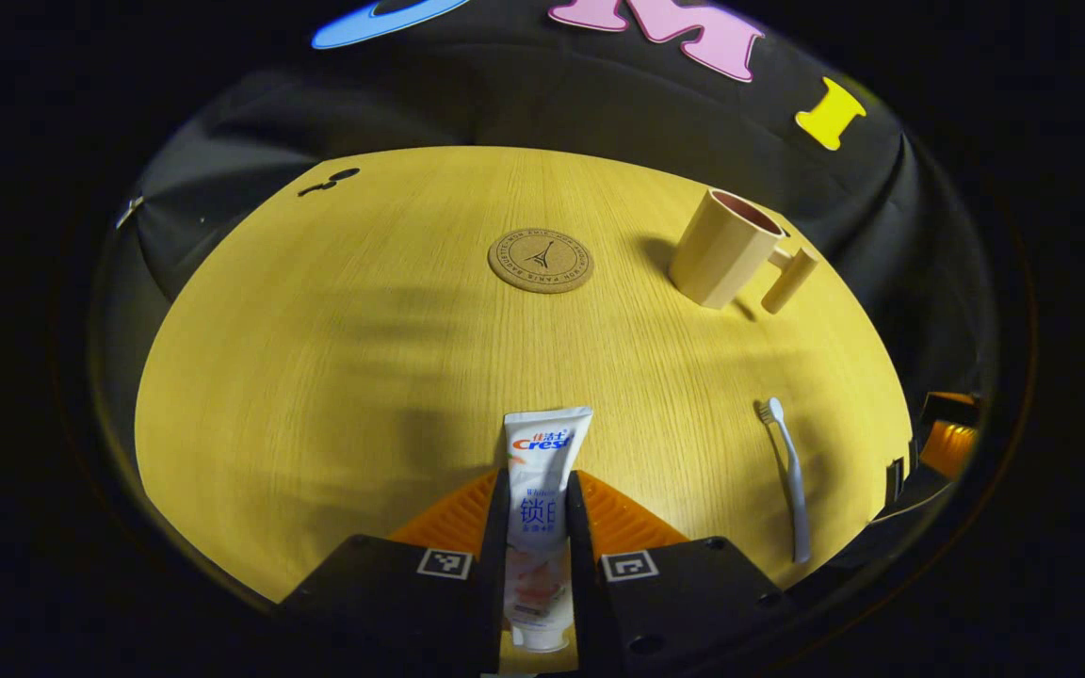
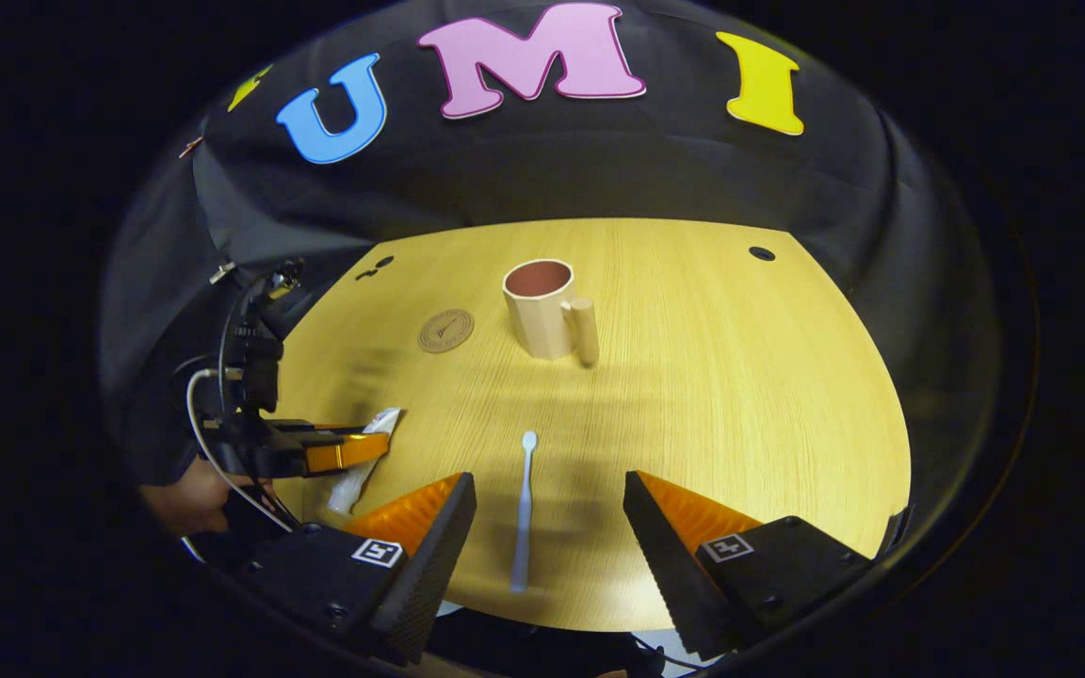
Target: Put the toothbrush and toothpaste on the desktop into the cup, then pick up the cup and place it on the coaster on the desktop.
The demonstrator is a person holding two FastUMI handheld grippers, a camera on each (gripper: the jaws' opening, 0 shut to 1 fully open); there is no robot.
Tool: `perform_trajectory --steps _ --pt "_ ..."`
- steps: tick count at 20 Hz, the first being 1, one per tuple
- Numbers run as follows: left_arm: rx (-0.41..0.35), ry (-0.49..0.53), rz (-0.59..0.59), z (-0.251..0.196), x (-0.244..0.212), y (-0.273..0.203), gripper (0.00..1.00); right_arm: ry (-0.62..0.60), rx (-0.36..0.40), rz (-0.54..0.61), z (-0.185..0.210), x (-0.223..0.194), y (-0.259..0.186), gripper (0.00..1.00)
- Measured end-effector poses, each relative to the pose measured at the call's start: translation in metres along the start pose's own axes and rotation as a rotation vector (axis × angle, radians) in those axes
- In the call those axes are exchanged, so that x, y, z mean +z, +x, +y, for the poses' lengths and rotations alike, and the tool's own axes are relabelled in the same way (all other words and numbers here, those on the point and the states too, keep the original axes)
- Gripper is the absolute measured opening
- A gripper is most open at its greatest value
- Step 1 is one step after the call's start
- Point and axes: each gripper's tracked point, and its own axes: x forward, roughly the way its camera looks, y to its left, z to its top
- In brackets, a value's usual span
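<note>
Toothpaste [image 1: 542, 490] sits clamped in the left tool [image 1: 537, 527], low over the surface [image 1: 316, 377]; lift it clear, then tip it into the cup [image 1: 726, 247]. Right tool [image 2: 550, 513] gapes over the toothbrush [image 2: 524, 513].

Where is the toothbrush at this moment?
The toothbrush lies flat on the desktop, between the open fingers of the right gripper, nearer than the cup. In the left gripper view it is right of the toothpaste.
</note>
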Motion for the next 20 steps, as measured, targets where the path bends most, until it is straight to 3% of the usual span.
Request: perform_trajectory --steps 2,3,4,6,7,13,20 --pt "-0.017 -0.020 -0.009 0.002 0.001 -0.003 0.34 -0.011 -0.007 0.027 0.001 -0.005 0.007 0.98" --pt "-0.018 -0.017 -0.025 0.003 0.003 -0.006 0.38 -0.016 -0.012 0.037 0.002 -0.006 0.011 0.97" --pt "-0.025 -0.007 -0.043 0.003 0.008 -0.010 0.31 -0.024 -0.015 0.051 0.003 -0.009 0.016 0.97" --pt "-0.052 0.012 -0.075 -0.003 0.013 -0.023 0.34 -0.048 -0.025 0.082 0.004 -0.015 0.026 0.95" --pt "-0.069 0.021 -0.087 -0.006 0.015 -0.031 0.28 -0.060 -0.031 0.101 0.004 -0.018 0.031 0.93" --pt "-0.185 0.022 -0.154 -0.029 0.026 -0.073 0.28 -0.085 -0.039 0.195 0.014 -0.041 0.062 0.81" --pt "-0.232 0.014 -0.178 -0.030 0.018 -0.098 0.28 -0.146 -0.088 0.302 0.018 -0.059 0.088 0.64"
